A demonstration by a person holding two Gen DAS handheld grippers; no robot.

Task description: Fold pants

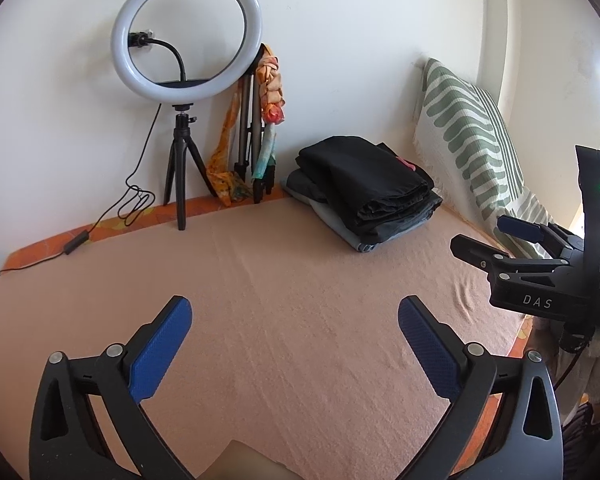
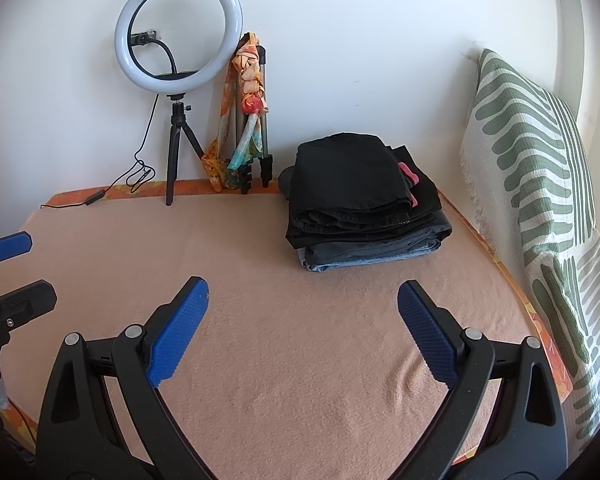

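My left gripper hovers with its blue-padded fingers spread wide, holding nothing, over the peach-coloured blanket. My right gripper is likewise spread and empty; seen from the left wrist, its black body reads "DAS". Far right on the blanket sits a stack of folded pants, black ones on top of denim. Right of it leans a green-and-white patterned cushion. Far left stands a white ring light on a black tripod.

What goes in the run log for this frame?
left gripper open | right gripper open | folded pants stack untouched on blanket
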